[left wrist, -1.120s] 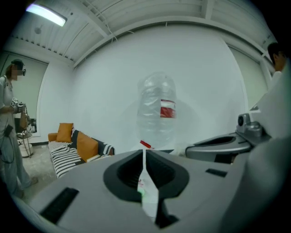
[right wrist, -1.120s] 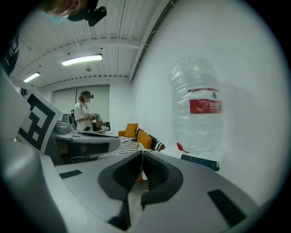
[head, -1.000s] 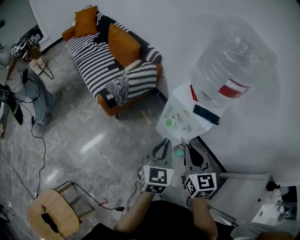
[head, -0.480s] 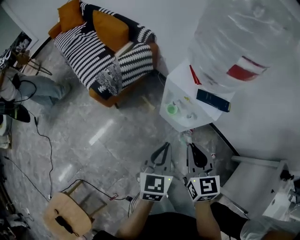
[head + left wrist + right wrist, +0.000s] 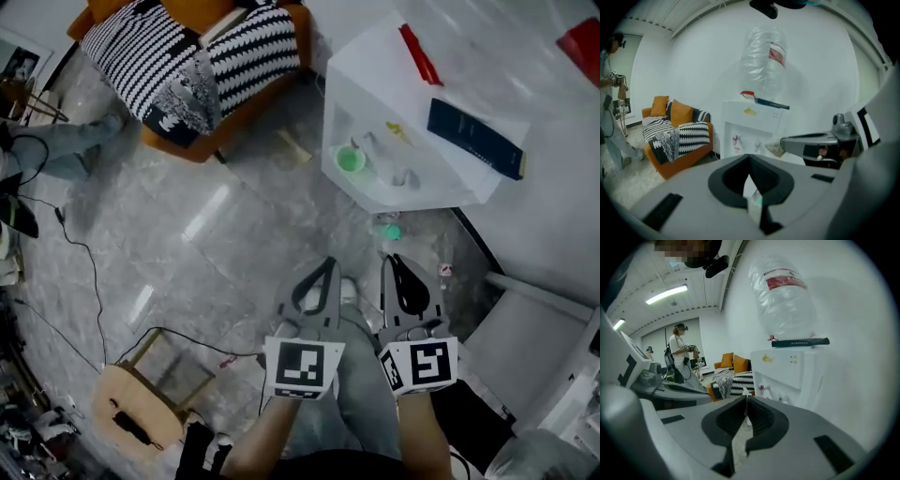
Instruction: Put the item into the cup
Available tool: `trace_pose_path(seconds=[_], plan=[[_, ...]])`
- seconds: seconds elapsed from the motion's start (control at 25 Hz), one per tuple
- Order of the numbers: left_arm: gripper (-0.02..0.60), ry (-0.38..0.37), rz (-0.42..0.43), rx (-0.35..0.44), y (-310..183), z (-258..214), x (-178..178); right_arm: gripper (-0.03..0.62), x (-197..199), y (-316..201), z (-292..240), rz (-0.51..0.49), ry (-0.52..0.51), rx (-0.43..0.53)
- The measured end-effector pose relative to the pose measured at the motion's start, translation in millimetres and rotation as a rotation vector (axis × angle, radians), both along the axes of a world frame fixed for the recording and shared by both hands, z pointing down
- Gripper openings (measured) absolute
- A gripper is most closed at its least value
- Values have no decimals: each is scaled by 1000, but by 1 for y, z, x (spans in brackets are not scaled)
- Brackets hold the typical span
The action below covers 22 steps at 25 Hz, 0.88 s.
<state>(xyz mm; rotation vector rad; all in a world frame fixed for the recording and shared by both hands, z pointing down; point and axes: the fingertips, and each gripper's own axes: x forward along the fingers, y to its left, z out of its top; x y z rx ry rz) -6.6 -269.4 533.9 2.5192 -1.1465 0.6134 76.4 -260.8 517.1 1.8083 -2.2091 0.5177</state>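
Shows left gripper [image 5: 328, 263] and right gripper [image 5: 394, 260] side by side above the floor [image 5: 187, 253], each with jaws clenched tip to tip. Places the green cup [image 5: 350, 159] in the tap recess of the water dispenser [image 5: 375, 70], at its left edge.

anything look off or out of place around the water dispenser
A small green thing lies on the floor just below the water dispenser, away from the green cup in its alcove. A dark book on the dispenser's top overhangs its edge.

Two tongs [image 5: 328, 263] [image 5: 392, 259], one dispenser [image 5: 367, 89], one sofa [image 5: 164, 52]
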Motion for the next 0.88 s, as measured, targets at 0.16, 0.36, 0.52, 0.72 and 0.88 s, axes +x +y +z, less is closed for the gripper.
trace_pose_path(seconds=[0.16,0.36,0.52,0.72,0.88], plan=[[14,-5,-11,-35,-1,39,-1,18,0,-8,29,-12,8,5],[14,-18,-47,-87,-2,76,-6,18,-10,-20,61,-57,32,11],[14,-24,-57,-107,-2,94,-10,18,-12,-31,79,-64,46,9],[14,-54,-62,-133,-4,115,-20,18,-15,-50,96,-78,72,1],[14,-59,-78,-163,-9,129,-25,18,-13,-72,112,-87,160,-15]])
